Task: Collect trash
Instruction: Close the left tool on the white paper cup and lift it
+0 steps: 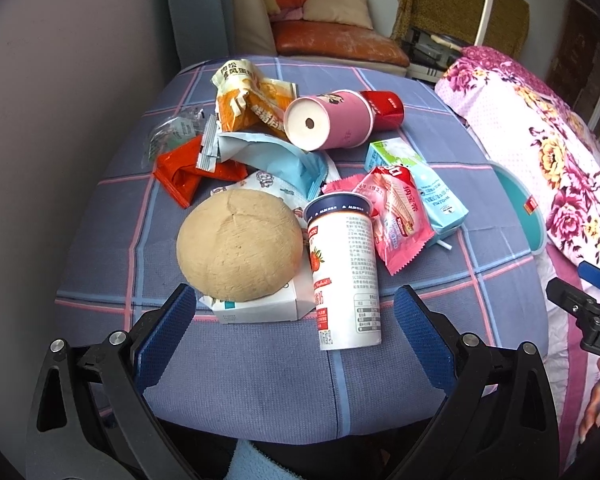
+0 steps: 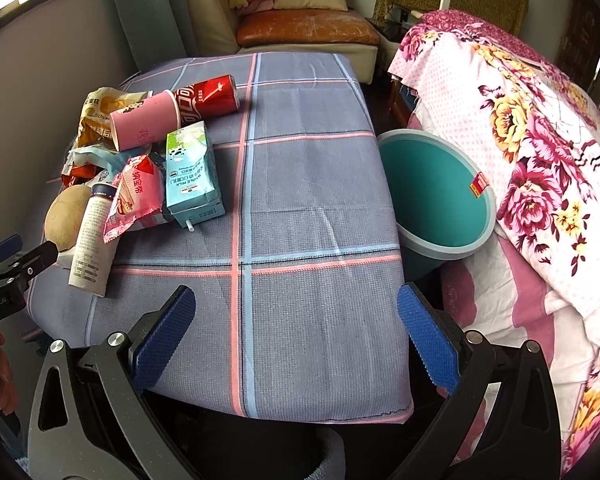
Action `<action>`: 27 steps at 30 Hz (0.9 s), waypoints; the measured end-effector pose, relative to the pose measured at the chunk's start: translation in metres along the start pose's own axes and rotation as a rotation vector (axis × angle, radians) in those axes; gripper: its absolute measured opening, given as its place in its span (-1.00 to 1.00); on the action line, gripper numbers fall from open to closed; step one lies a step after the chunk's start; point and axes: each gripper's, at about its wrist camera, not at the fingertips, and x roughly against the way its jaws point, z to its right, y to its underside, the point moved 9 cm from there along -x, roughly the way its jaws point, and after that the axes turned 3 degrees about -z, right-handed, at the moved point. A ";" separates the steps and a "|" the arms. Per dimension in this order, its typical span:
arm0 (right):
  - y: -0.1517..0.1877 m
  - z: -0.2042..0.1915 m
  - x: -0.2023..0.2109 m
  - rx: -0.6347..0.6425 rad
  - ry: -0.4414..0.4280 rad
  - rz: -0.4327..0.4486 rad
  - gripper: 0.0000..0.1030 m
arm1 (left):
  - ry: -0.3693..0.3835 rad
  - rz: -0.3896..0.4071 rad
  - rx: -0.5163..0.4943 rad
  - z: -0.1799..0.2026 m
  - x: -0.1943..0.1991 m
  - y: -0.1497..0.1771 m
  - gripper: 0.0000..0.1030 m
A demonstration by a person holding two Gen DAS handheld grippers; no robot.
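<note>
A heap of trash lies on the checked table [image 1: 260, 380]: a brown coconut [image 1: 239, 244] on a white box [image 1: 260, 306], a white yoghurt bottle [image 1: 344, 272], a pink wafer wrapper [image 1: 396, 216], a blue milk carton [image 2: 192, 172], a pink paper cup [image 1: 328, 120], a red cola can [image 2: 208, 96] and several snack bags [image 1: 252, 104]. My left gripper [image 1: 294, 312] is open just in front of the coconut and bottle, holding nothing. My right gripper [image 2: 296, 320] is open over the bare cloth. A teal bin [image 2: 436, 192] stands at the table's right edge.
A bed with a floral quilt [image 2: 540, 152] runs along the right, close to the bin. A sofa with an orange cushion [image 2: 308, 28] and pillows stands beyond the table. A grey wall [image 1: 60, 100] lies on the left.
</note>
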 end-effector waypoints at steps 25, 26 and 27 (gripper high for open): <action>-0.010 0.021 -0.038 -0.079 -0.083 -0.084 0.88 | 0.045 -0.216 -0.123 0.040 -0.073 -0.002 -0.01; -0.011 0.020 -0.038 -0.075 -0.081 -0.086 0.88 | 0.048 -0.209 -0.124 0.040 -0.072 -0.003 -0.02; -0.012 0.018 -0.039 -0.072 -0.080 -0.087 0.88 | 0.059 -0.197 -0.117 0.040 -0.069 -0.004 -0.03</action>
